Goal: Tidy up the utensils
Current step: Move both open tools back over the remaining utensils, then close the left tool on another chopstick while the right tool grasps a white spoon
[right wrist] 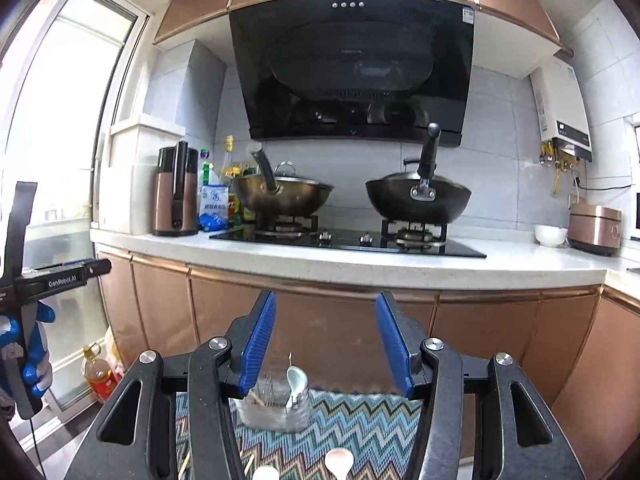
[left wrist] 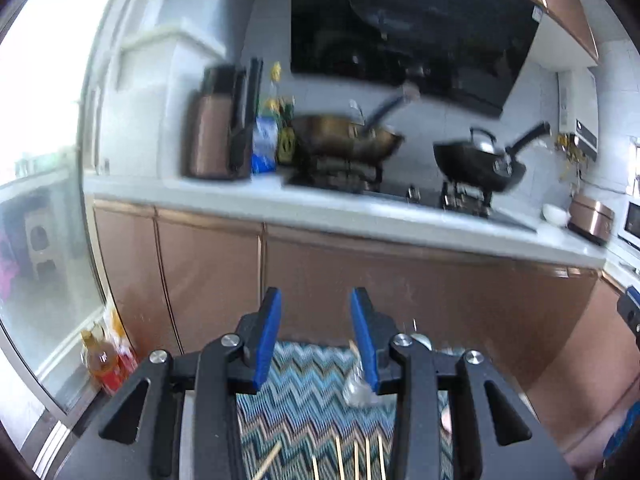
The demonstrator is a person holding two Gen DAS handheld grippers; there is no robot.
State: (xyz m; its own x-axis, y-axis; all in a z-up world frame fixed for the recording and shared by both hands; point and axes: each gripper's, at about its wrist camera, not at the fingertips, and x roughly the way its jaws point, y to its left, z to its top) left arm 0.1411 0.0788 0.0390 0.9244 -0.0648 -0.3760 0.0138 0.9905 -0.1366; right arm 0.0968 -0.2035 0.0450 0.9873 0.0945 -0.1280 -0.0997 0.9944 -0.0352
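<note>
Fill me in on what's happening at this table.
A person holds a gripper in each hand above a zigzag-patterned mat. Both the left gripper and the right gripper are open and hold nothing. A clear glass jar on the mat already holds a white spoon. Wooden chopsticks and two more spoons lie loose on the mat, not yet sorted.

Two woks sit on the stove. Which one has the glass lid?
The golden wok on the left burner: its lid is see-through glass with a knob. The black wok on the right burner wears a dark metal lid.
</note>
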